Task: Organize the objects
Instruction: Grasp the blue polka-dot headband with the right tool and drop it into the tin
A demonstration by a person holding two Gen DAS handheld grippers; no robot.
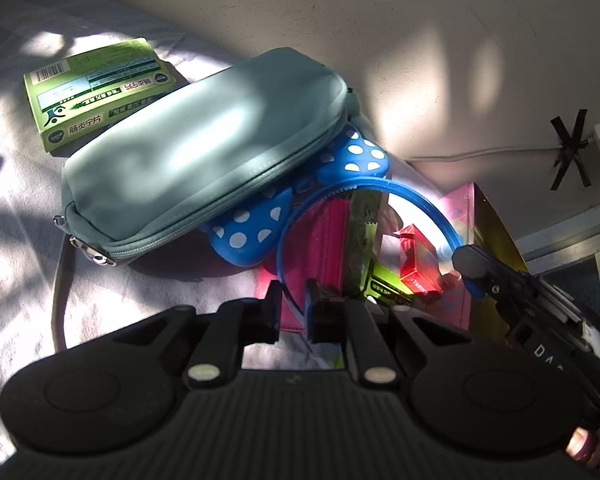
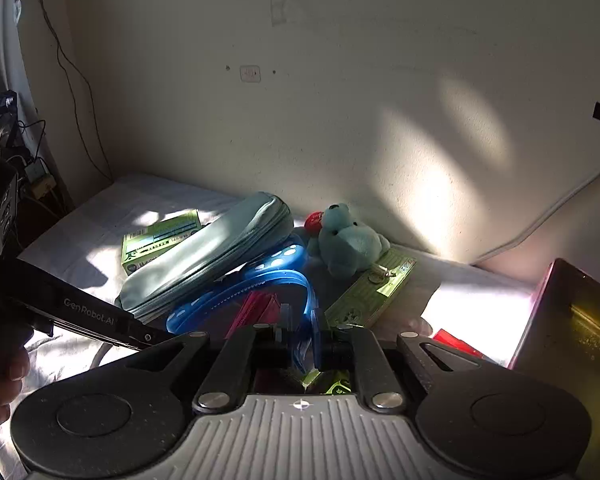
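Note:
A blue headband (image 1: 364,189) with a white-dotted bow (image 1: 356,158) is held at both ends. My left gripper (image 1: 293,312) is shut on its near left end. The right gripper (image 1: 462,260) is shut on the other end, at the right of the left wrist view. In the right wrist view the right gripper (image 2: 300,332) clamps the band (image 2: 260,282) low in the frame. The bow is partly tucked under a teal zip pouch (image 1: 204,148). Below the band lie a pink case (image 1: 328,240) and a red box (image 1: 418,264).
A green medicine box (image 1: 100,84) lies behind the pouch on the white sheet (image 1: 20,200). A teal plush toy (image 2: 348,240) and a flat green box (image 2: 372,292) sit by the wall (image 2: 340,100). A dark gold-lined box (image 2: 572,328) stands at the right.

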